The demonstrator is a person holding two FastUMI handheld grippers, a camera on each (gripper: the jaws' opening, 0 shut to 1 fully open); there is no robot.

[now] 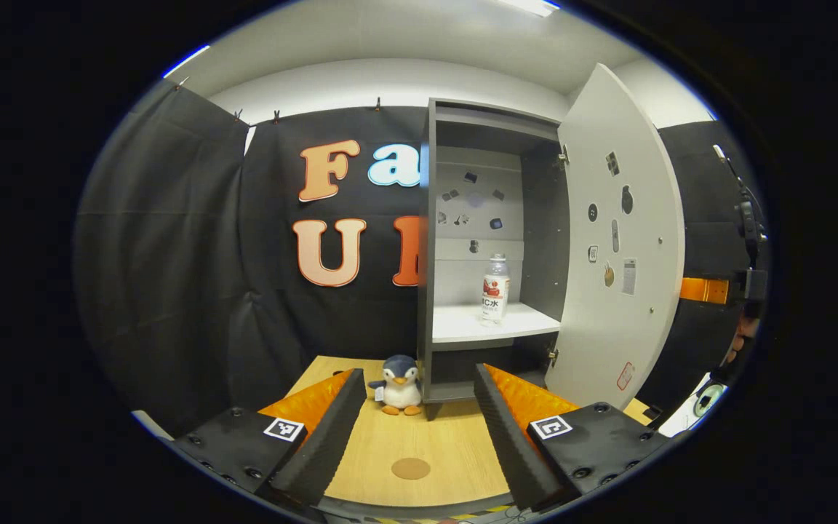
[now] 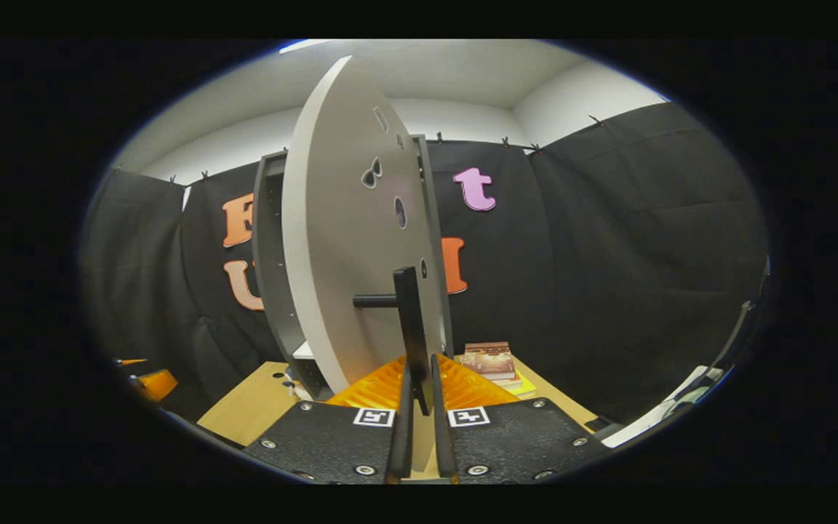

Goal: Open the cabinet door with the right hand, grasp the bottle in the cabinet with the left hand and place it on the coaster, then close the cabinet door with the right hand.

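Note:
The grey cabinet [image 1: 426, 240] stands with its door [image 1: 619, 240] swung wide to the right. A clear bottle with a red label [image 1: 495, 288] stands upright on the white shelf inside. My left gripper [image 1: 416, 370] is open and empty, held low over the wooden table in front of the cabinet. A round brown coaster [image 1: 410, 468] lies on the table between its fingers, close to me. In the right gripper view, my right gripper [image 2: 421, 364] is shut on the lower end of the door's black bar handle [image 2: 406, 313], on the outer face of the door [image 2: 339, 240].
A plush penguin [image 1: 399, 386] sits on the table [image 1: 455, 437] at the cabinet's front left corner. A stack of books [image 2: 490, 359] lies on the table to the right of the cabinet. Black cloth walls close in the booth.

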